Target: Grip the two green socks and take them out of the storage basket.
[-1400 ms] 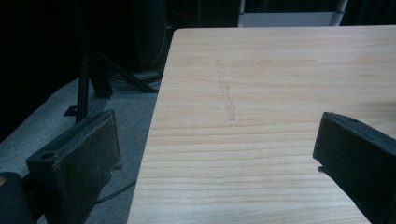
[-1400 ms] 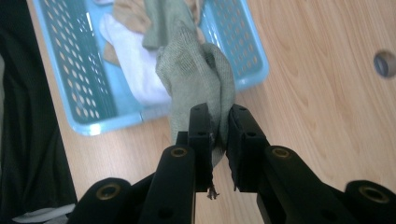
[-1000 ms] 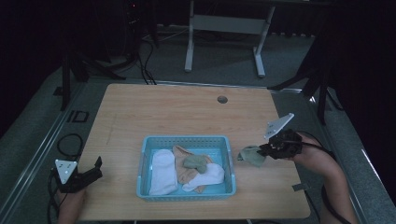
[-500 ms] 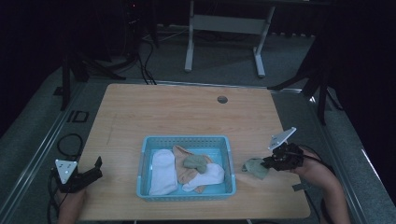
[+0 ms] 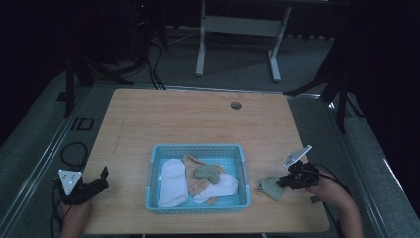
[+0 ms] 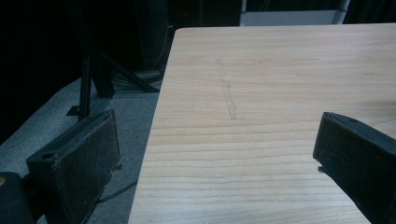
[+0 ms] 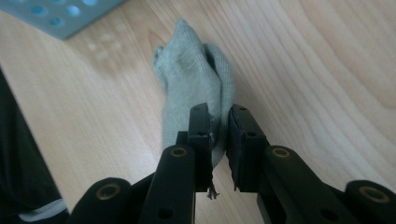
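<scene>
The right gripper (image 7: 218,140) has its two black jaws pinched on the edge of a grey-green sock (image 7: 194,88), with a thin fold of the fabric caught between the pads. The rest of the sock lies bunched on the wooden table (image 5: 198,124) just ahead of the jaws. From above, that sock (image 5: 271,187) sits near the right front of the table, just to the right of a light blue basket (image 5: 242,163) and apart from it. The right gripper (image 5: 292,179) is at the sock's right end, with a hand (image 5: 329,188) behind it.

In the basket lie a white sock (image 5: 173,181) on the left, a peach sock (image 5: 195,181) in the middle, another white one (image 5: 220,186) toward the near right, and a second grey-green sock (image 5: 207,172) on top of them.

Over at the near left corner, the left gripper (image 5: 96,184) has its jaws spread wide. They hold nothing. In its own view, one pad (image 6: 86,158) hangs past the table's left edge above the floor and the other (image 6: 359,154) is over the bare wood.

A small round hole (image 5: 236,105) marks the far side of the tabletop.
</scene>
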{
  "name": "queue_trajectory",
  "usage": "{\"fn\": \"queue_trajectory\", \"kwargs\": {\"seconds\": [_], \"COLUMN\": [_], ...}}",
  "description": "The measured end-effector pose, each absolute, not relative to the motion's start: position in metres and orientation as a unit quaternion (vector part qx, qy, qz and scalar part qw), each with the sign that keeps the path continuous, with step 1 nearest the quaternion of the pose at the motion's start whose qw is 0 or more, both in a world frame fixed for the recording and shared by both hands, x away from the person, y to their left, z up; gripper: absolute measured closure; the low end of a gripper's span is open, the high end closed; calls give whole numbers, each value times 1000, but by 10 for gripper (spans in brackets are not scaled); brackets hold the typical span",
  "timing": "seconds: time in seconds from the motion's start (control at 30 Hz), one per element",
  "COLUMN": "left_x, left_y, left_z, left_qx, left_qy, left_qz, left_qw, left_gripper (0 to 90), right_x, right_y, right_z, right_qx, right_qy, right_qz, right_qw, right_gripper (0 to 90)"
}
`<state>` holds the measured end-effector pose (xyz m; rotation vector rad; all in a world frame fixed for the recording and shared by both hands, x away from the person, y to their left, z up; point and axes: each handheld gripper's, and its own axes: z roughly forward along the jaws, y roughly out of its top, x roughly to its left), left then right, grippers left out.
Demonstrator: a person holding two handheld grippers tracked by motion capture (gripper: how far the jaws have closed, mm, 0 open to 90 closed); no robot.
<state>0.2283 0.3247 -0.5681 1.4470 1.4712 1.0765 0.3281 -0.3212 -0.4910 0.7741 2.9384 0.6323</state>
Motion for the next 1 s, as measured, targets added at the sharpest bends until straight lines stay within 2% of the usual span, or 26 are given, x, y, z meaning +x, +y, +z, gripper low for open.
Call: {"fn": "queue_trajectory", "kwargs": {"seconds": [0.3, 0.4, 0.67, 1.0], "left_x": [228, 229, 229, 229], "left_y": [325, 325, 325, 325], "left_z": [-568, -568, -568, -568], "left_qx": [571, 571, 570, 570], "left_qy": [581, 581, 581, 582], "left_qz": [426, 425, 425, 425], "left_qw": [395, 395, 395, 395], "left_gripper": [4, 4, 4, 4], "right_x": [330, 330, 331, 335], "right_y": [-324, -325, -321, -299], "right_z": [-505, -504, -476, -445], "right_qx": [263, 267, 268, 240], "right_qy": [943, 943, 941, 946], "right_qz": [201, 200, 202, 211], "right_qw": [9, 9, 39, 55], "right_gripper": [798, 726, 604, 603]}}
